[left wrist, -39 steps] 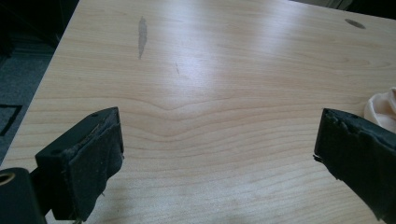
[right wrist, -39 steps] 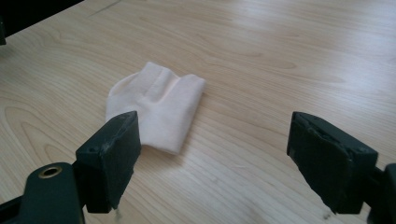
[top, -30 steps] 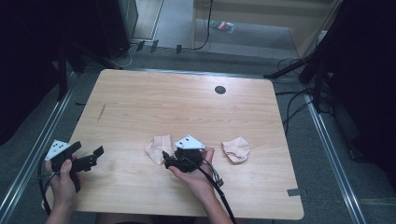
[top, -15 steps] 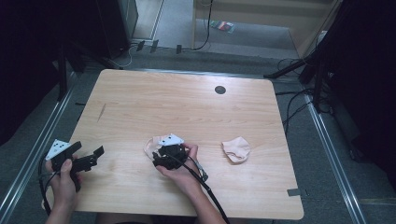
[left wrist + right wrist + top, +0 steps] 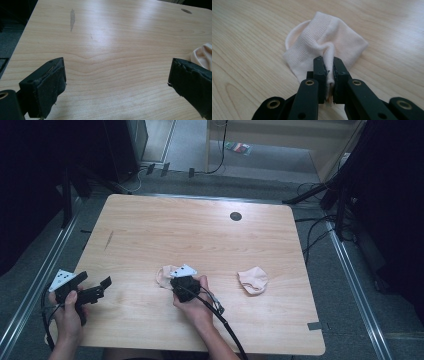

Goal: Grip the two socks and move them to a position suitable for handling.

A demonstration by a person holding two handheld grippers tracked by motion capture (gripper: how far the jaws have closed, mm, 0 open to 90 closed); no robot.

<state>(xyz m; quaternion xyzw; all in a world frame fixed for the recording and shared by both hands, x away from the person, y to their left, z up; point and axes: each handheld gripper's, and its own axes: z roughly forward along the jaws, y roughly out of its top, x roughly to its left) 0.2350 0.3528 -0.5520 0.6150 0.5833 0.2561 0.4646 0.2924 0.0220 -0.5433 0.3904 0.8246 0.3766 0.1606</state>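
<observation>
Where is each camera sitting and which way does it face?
High view: above the table's near side, looking forward and down at the light wooden table; both forearms, left gripper, right gripper.
Left gripper view: rides that gripper, faces across bare wood; open jaws.
Right gripper view: faces the pale peach sock, pinched.
Shared: that sock shows from above too.

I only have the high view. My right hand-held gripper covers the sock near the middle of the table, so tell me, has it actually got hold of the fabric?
Observer: Yes. In the right gripper view, the right hand-held gripper is shut on a fold of the pale sock.
Operator: And the left one, open or shut?
Observer: The left hand-held gripper is wide open, with bare table between its jaws.
Operator: Is anything near it?
Observer: The left gripper view shows a bit of pale sock at its right edge, apart from the jaws.
</observation>
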